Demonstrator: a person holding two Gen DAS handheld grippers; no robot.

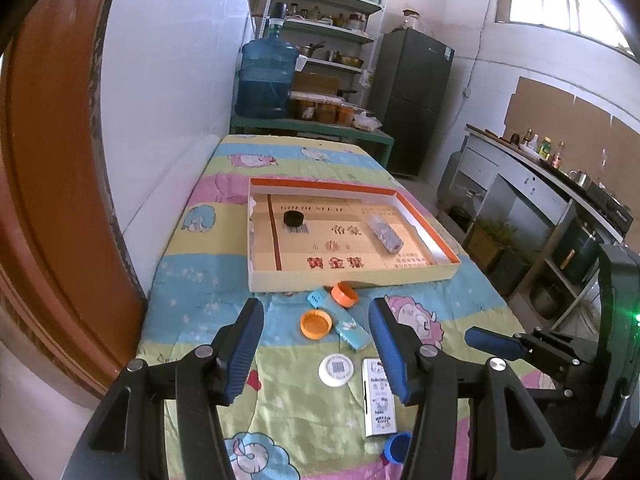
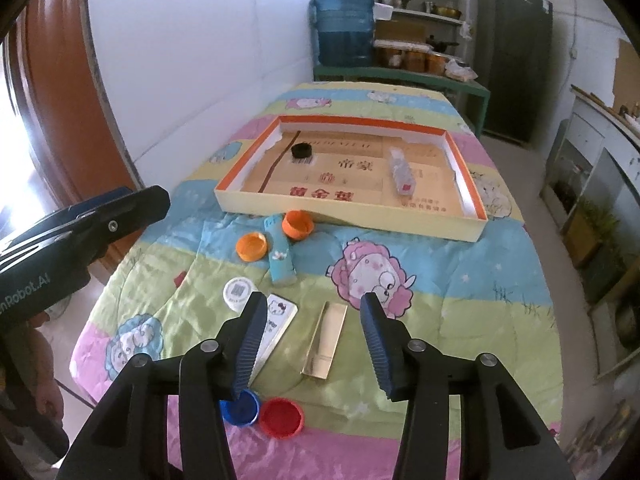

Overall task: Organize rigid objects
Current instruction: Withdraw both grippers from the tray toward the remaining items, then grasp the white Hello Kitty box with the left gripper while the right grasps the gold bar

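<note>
Orange-rimmed box (image 2: pixel 466 216) mid-quilt (image 2: pixel 460 280), bare cloth toward the right edge.

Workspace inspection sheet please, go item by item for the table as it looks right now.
Surface: cartoon quilt covers the table.
Job's things: shallow box holds black cap and patterned tube; outside lie two orange caps, teal case, white disc, white card box, gold box, blue cap, red cap.
Clutter: nothing seen.
Grippers: left gripper, right gripper open, empty.
Cables: nothing seen.
Surroundings: water jug, shelves, fridge.
</note>
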